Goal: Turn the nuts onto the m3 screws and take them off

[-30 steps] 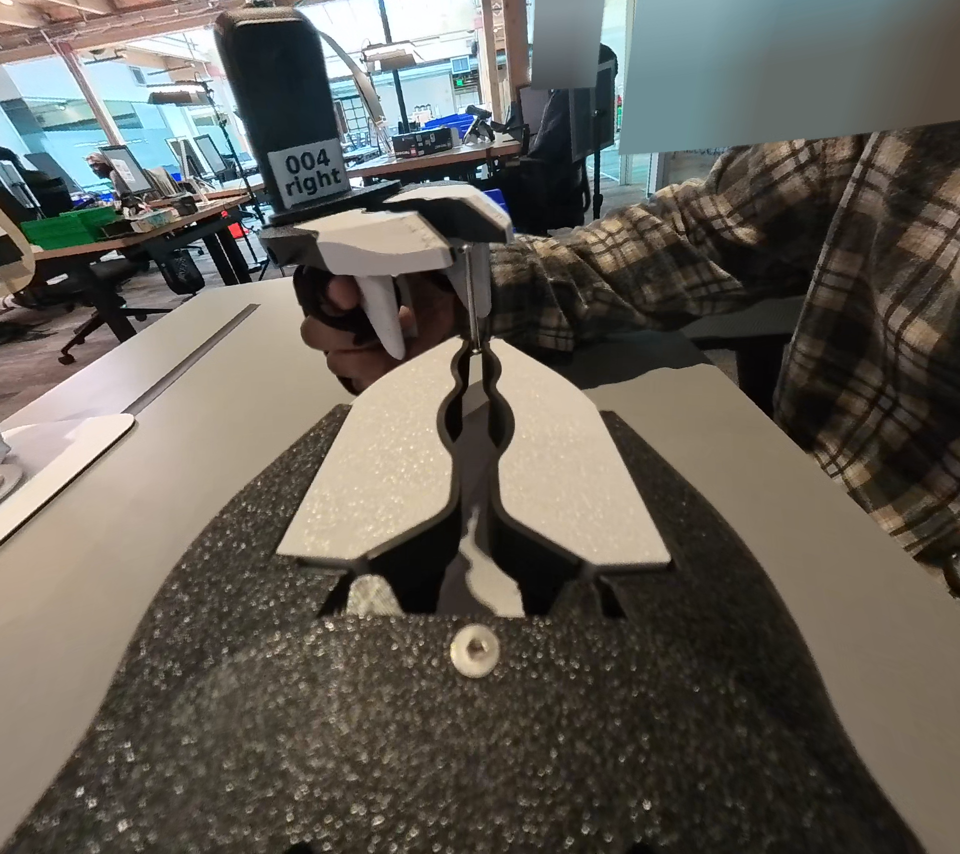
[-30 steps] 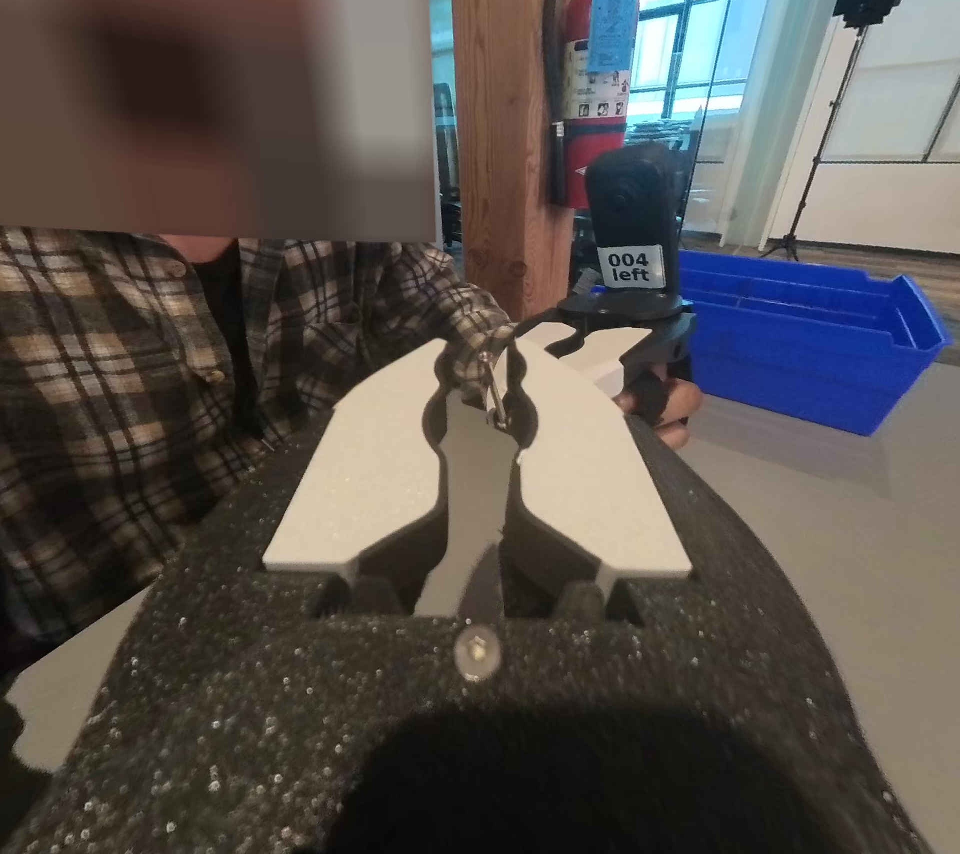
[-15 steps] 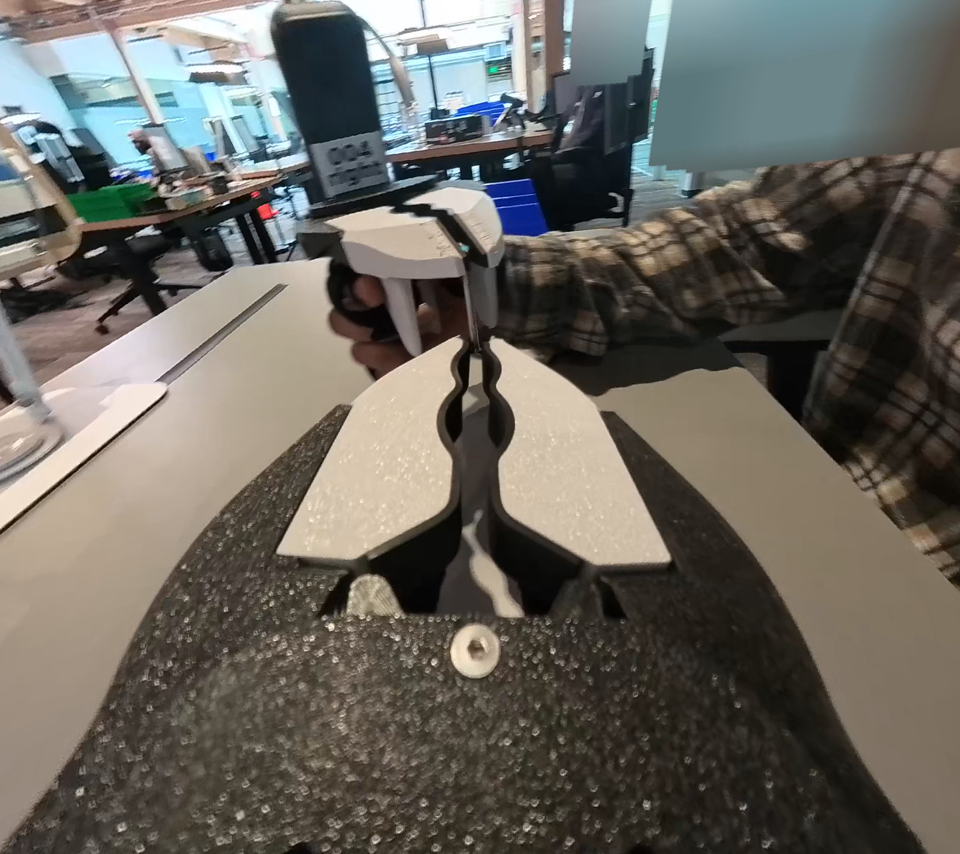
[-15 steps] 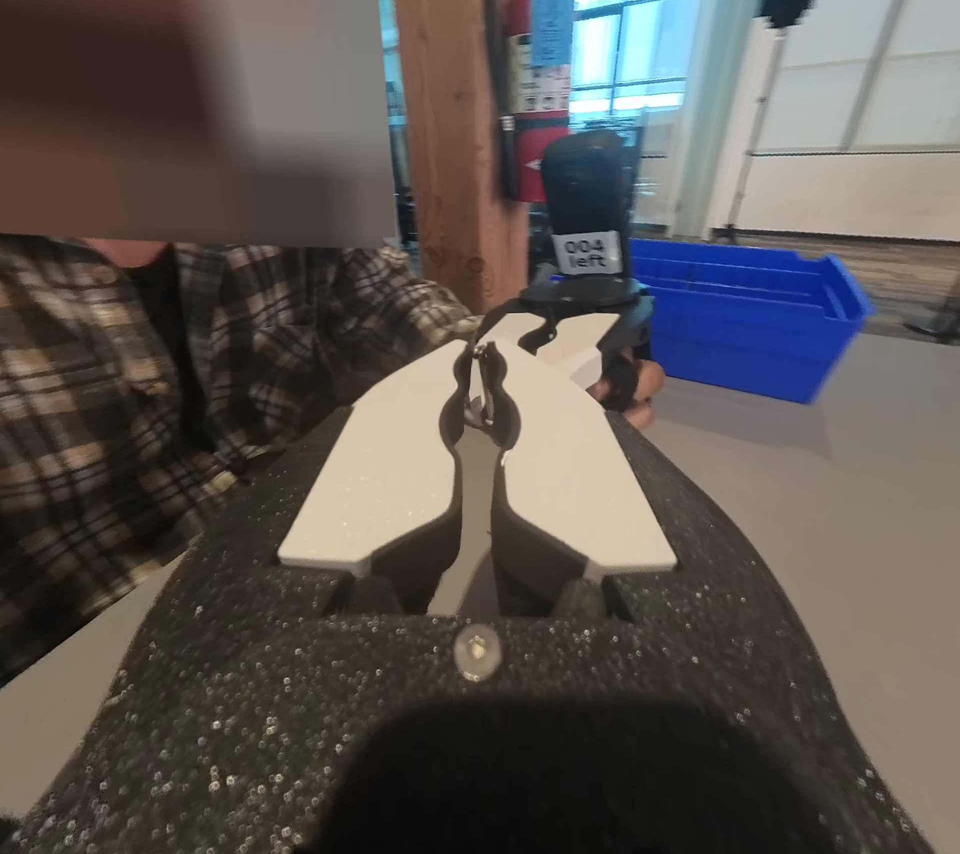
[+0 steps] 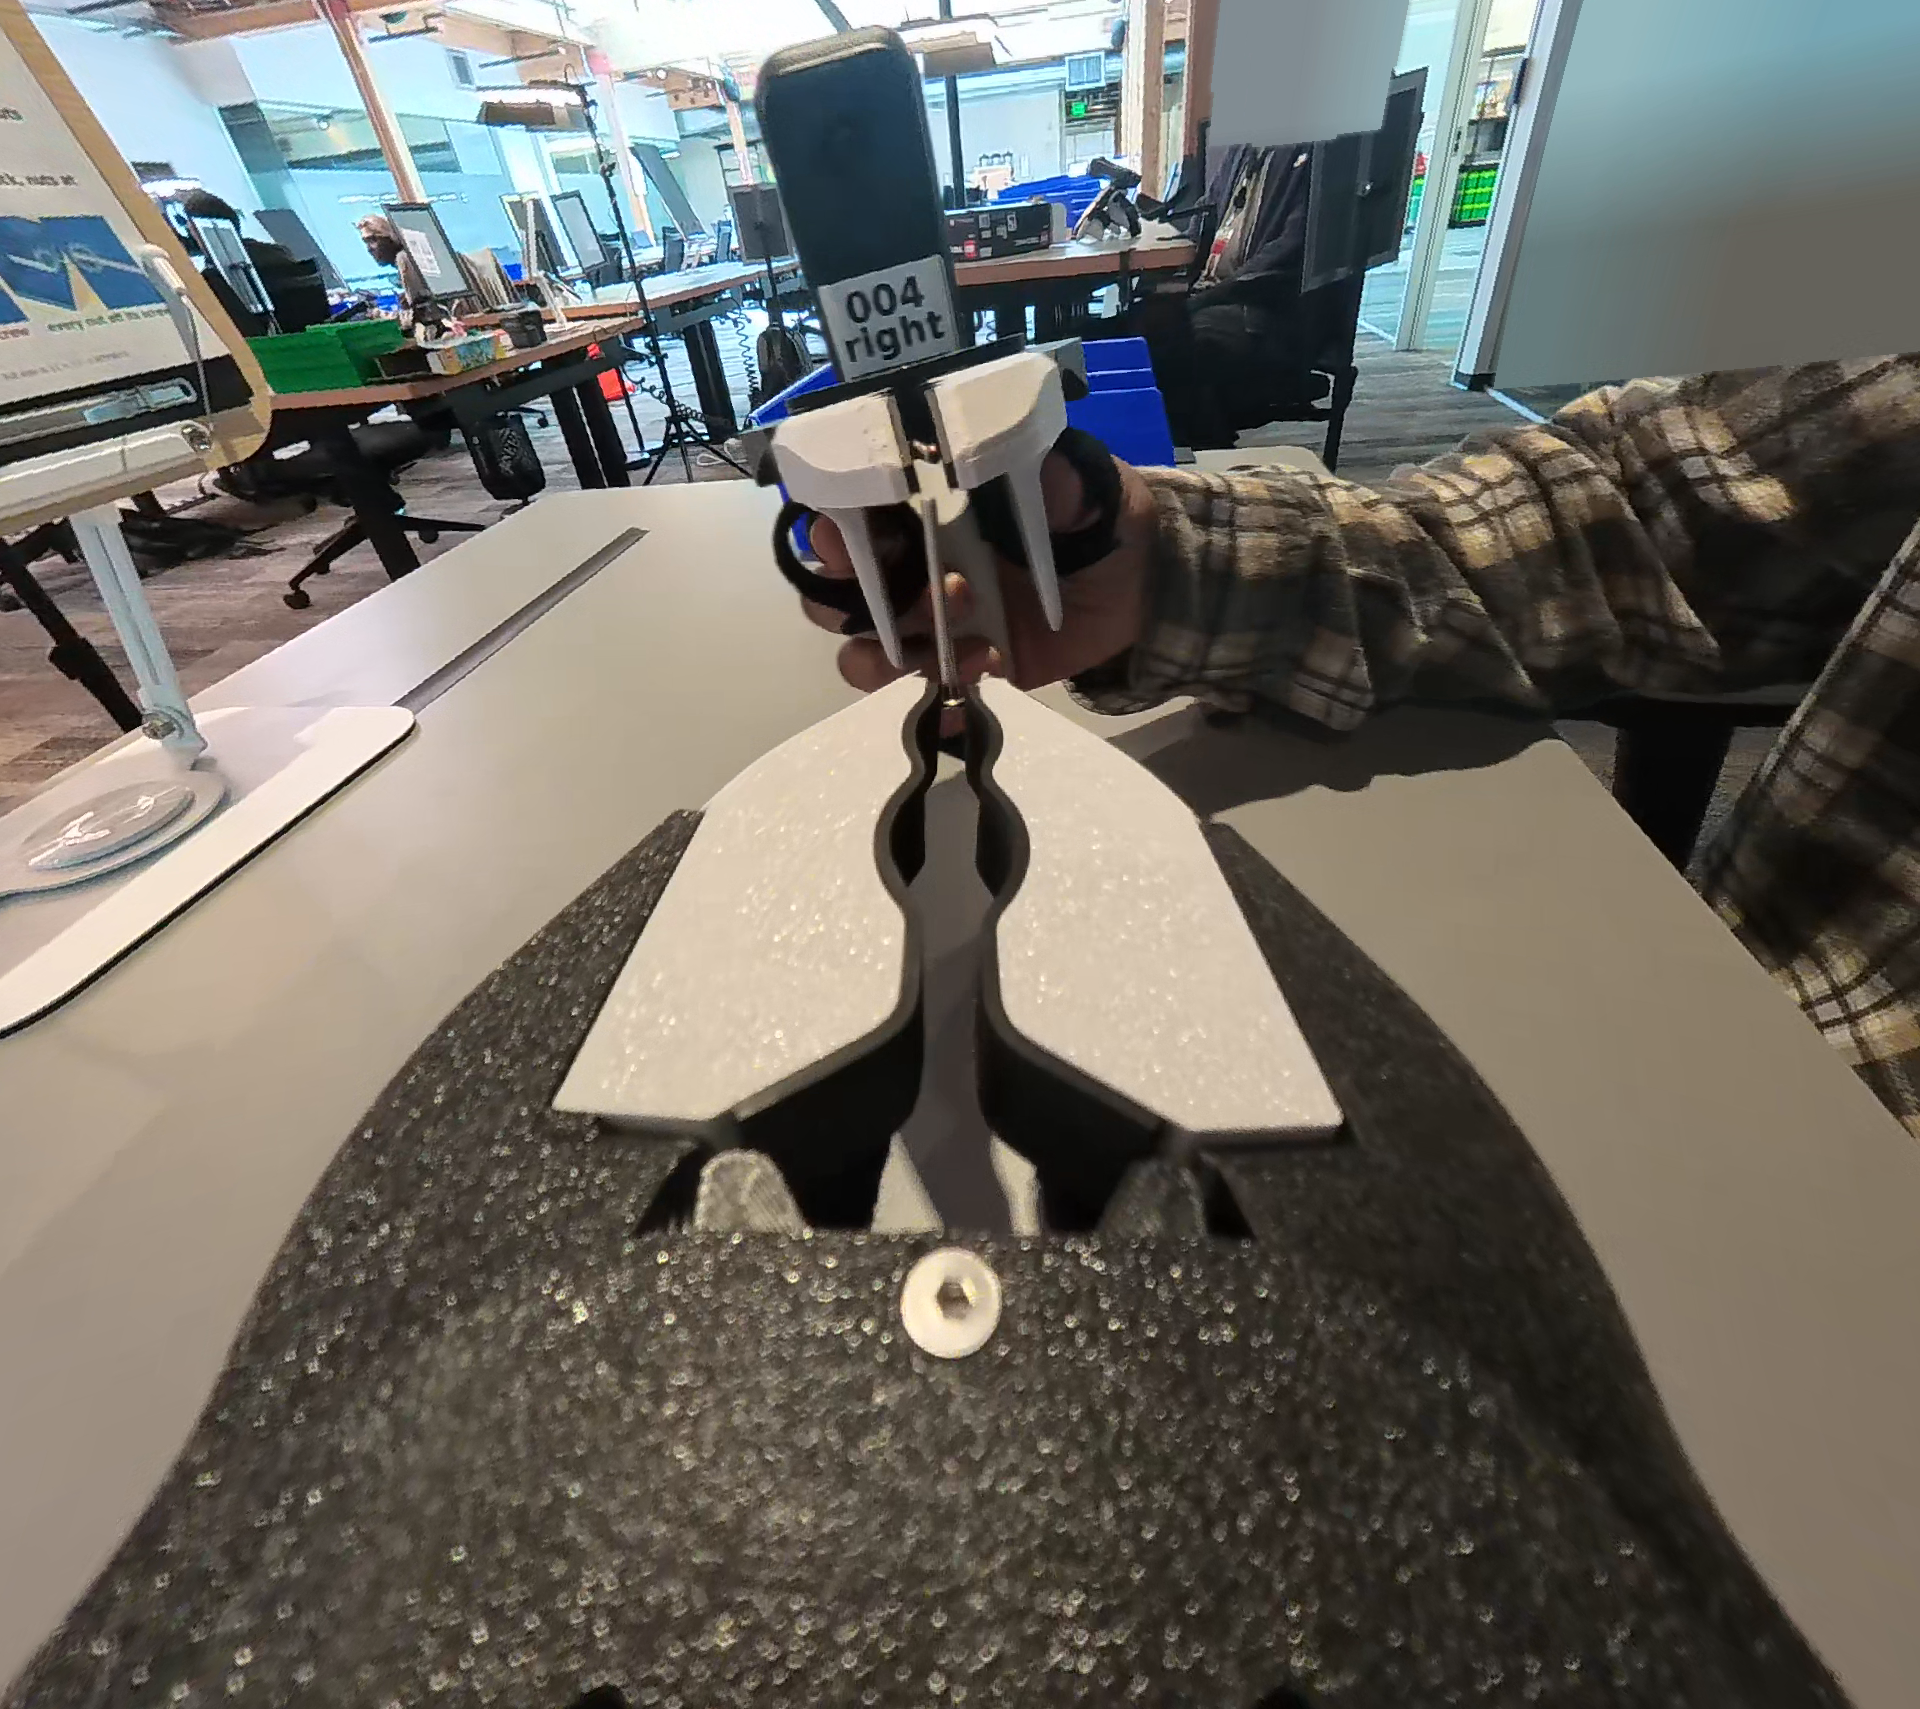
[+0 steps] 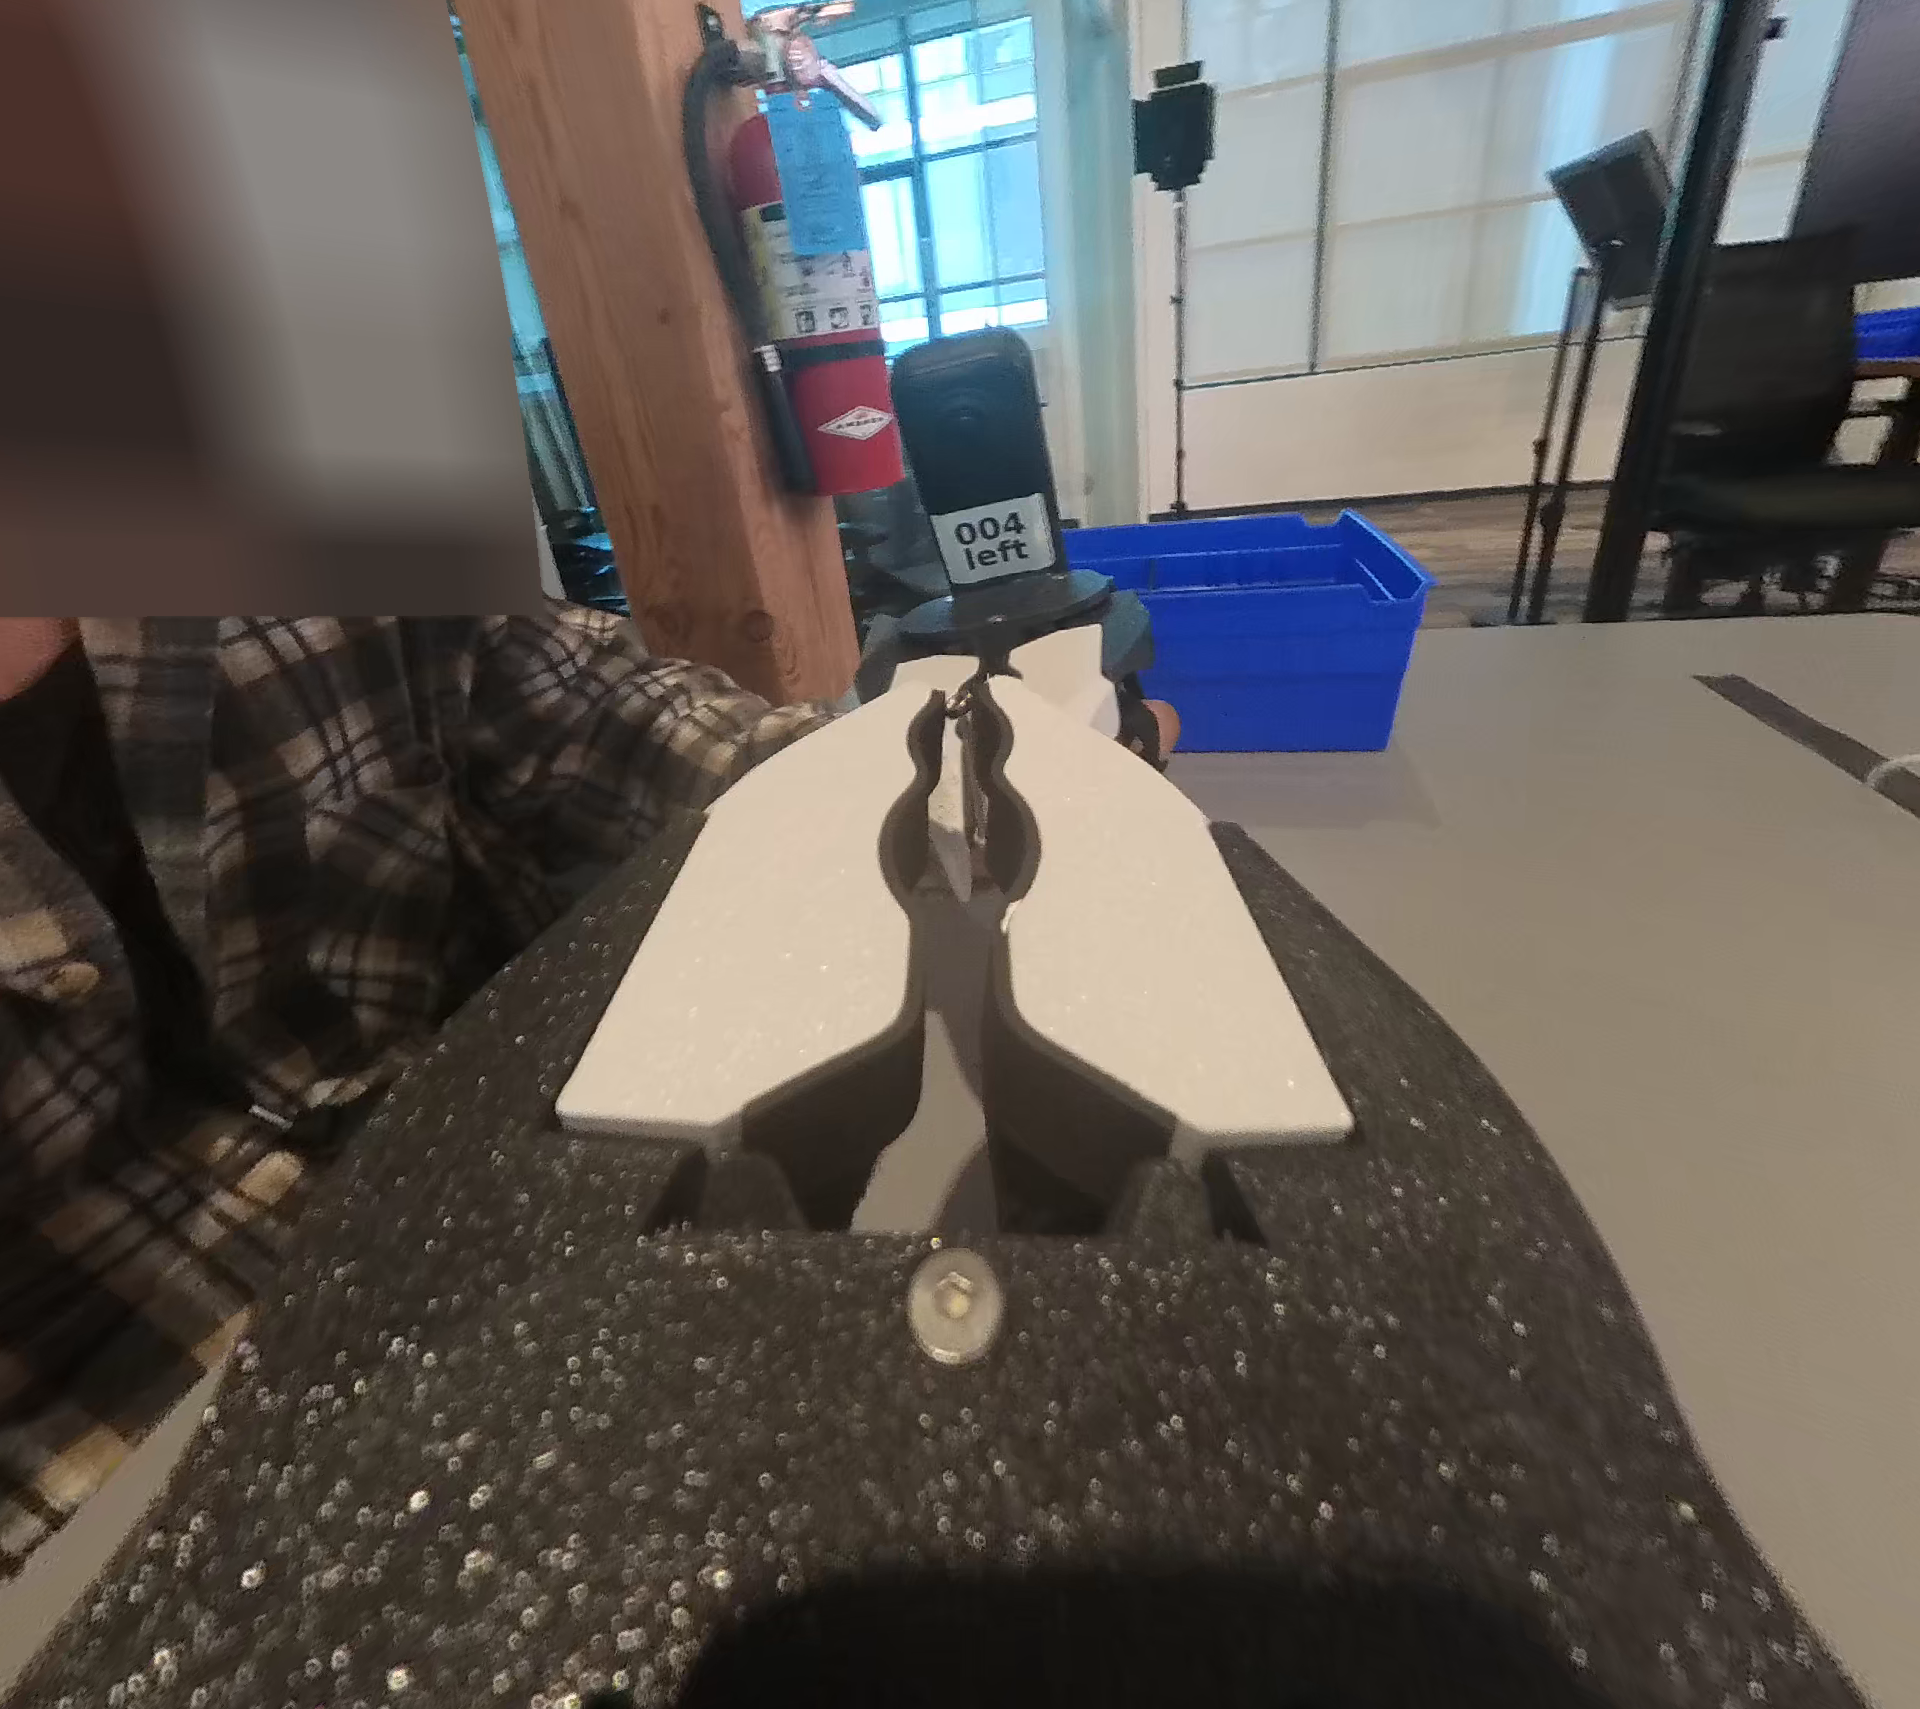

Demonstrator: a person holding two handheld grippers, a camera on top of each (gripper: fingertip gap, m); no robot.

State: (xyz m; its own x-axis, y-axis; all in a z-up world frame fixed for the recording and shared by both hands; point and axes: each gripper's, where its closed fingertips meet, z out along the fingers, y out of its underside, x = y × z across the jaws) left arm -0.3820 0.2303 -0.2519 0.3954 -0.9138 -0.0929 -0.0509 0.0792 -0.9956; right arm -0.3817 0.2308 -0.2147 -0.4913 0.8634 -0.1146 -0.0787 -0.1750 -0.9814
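Observation:
A thin, long m3 screw (image 5: 940, 589) runs between the two grippers, above the grey table (image 5: 1351, 880). My right gripper (image 5: 923, 454) faces the left wrist camera and is shut on the screw's upper end. My left gripper (image 5: 951, 703) is shut at its tips on a small nut (image 5: 952, 700) at the screw's lower end. In the right wrist view my right gripper (image 6: 961, 703) is closed at the tips, and the screw (image 6: 975, 792) shows through the gap between its fingers. The left gripper (image 6: 1003, 662) sits just beyond it.
A blue bin (image 6: 1278, 631) stands on the table behind the left gripper. A white stand base (image 5: 156, 818) holding a sign board sits at the table's left. A person's plaid sleeve (image 5: 1455, 537) reaches in from the right. A wooden post with a fire extinguisher (image 6: 821, 329) stands behind. Left and right tips are no more than a few centimetres apart.
The right gripper has turned from tilted sideways to squarely facing the left camera, and both grippers have swung round. The screw stays held between the two tips throughout.

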